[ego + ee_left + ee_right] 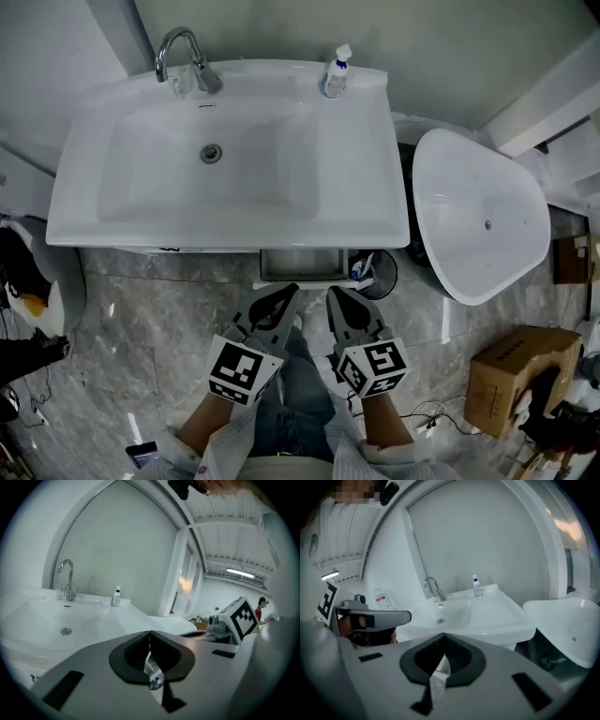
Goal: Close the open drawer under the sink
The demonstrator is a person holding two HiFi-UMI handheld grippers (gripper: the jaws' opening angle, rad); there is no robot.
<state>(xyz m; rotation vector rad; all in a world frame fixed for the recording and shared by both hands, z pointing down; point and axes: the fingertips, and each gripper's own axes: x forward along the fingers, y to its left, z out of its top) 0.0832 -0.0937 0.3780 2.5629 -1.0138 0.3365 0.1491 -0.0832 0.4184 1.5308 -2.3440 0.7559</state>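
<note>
From the head view, the drawer [302, 263] sits under the front edge of the sink [94, 217], right of the sink's middle. It is pulled out only a little, showing a grey inside. My left gripper [288, 294] and right gripper [335, 295] hang side by side just in front of the sink, both pointing at the drawer front, each with its jaws pressed together and nothing in them. To close it well I judge I should keep the jaws together, set both tips flat on the drawer front, one toward each end, and push straight in under the sink so it does not skew on its runners. The sink's overhang hides most of the drawer, so I cannot tell whether the tips touch it yet. A small dark bin [380, 274] stands just right of the drawer.

In the left gripper view, the left gripper [150, 641] has its pads meeting along one seam. The sink [33, 616] lies beyond to the left, and the drawer is hidden below my jaws.

In the right gripper view, the right gripper [443, 641] is likewise pressed together and empty. A pale sliver shows behind the seam, below the sink [497, 616]. It may be the drawer edge, but I cannot be sure.
</note>
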